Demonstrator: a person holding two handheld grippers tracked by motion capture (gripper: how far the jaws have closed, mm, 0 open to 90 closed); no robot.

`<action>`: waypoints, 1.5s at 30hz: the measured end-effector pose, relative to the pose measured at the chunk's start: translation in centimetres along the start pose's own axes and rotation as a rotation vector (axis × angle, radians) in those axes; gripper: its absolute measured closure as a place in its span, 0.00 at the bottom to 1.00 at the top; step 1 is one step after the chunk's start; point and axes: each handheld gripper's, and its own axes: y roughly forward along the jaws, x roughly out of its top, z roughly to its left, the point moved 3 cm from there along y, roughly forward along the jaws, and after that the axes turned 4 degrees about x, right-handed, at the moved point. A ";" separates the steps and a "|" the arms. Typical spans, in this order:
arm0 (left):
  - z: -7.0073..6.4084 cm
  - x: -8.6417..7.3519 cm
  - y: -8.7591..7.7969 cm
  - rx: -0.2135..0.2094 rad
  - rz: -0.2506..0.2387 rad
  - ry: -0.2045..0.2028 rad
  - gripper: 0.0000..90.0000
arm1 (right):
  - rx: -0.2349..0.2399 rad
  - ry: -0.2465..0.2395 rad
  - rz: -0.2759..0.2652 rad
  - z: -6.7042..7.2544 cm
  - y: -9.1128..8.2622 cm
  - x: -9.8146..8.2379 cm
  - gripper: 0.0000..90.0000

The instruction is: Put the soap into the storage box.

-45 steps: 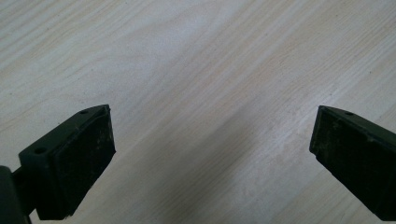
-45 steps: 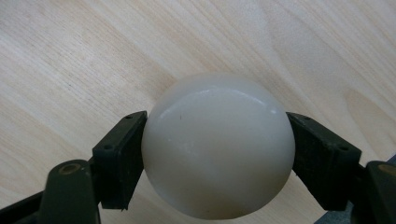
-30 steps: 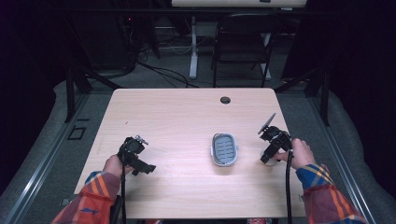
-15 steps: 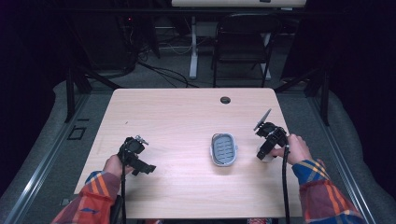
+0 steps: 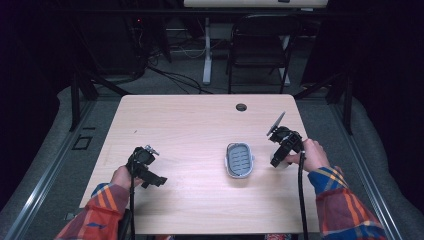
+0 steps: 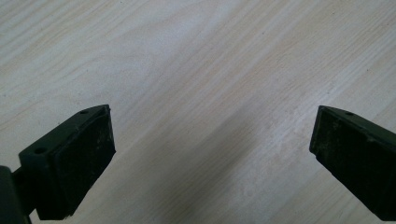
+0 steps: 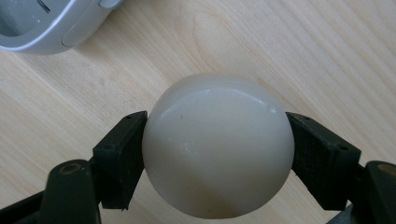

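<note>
Risk: the smooth off-white round bar of soap slips from your right gripper.
Its jaws pinch the curved sides just right of the grey oval plastic soap dish; the left gripper idles open.

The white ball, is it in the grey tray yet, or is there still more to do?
Not yet. Done: the right gripper has shut on the white ball, jaws pressing both its sides. In hand: the ball sits above the wooden table, just right of the grey tray. Left: probably carrying it over and letting go into the tray, which looks empty. The left gripper waits open over bare wood.
</note>
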 end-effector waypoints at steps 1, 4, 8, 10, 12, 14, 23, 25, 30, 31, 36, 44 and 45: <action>0.0 0.0 0.0 -0.001 0.000 0.000 0.00 | 0.000 0.005 -0.014 0.1 0.0 0.2 0.27; 0.0 0.0 0.0 0.000 0.001 0.000 0.00 | 0.002 0.001 -0.018 0.2 -0.2 0.4 0.27; 0.0 0.0 0.0 -0.001 0.002 0.003 0.00 | -0.008 -0.010 -0.018 0.1 -0.9 0.8 0.27; 0.0 0.1 0.1 0.000 0.001 0.001 0.00 | -0.009 -0.012 -0.010 0.1 -1.2 1.0 0.27; 0.0 0.1 0.1 -0.001 0.000 0.001 0.00 | -0.013 -0.015 -0.018 0.2 -1.3 1.2 0.27; 0.0 0.1 0.1 -0.002 -0.001 0.001 0.00 | -0.015 -0.018 -0.024 0.3 -1.4 1.3 0.27; 0.0 0.1 0.1 -0.005 0.001 0.001 0.00 | -0.016 -0.026 -0.014 0.6 -1.9 2.1 0.27; 0.0 0.1 0.1 -0.005 0.001 0.003 0.00 | -0.019 -0.031 -0.027 0.7 -1.9 2.3 0.27; 0.0 0.1 0.1 -0.004 0.000 0.003 0.00 | -0.024 -0.060 -0.026 1.1 -2.2 2.9 0.27; 0.0 0.1 0.1 -0.003 -0.001 0.003 0.00 | -0.022 -0.062 -0.023 1.3 -2.3 3.1 0.27; -0.1 0.1 0.1 -0.004 0.000 0.001 0.00 | -0.022 -0.076 -0.025 1.7 -2.4 3.6 0.27; -0.1 0.1 0.1 -0.002 0.000 0.003 0.00 | -0.017 -0.095 -0.029 2.5 -2.5 4.5 0.27; -0.1 0.1 0.1 -0.002 0.000 0.004 0.00 | -0.020 -0.093 -0.019 2.6 -2.6 4.6 0.27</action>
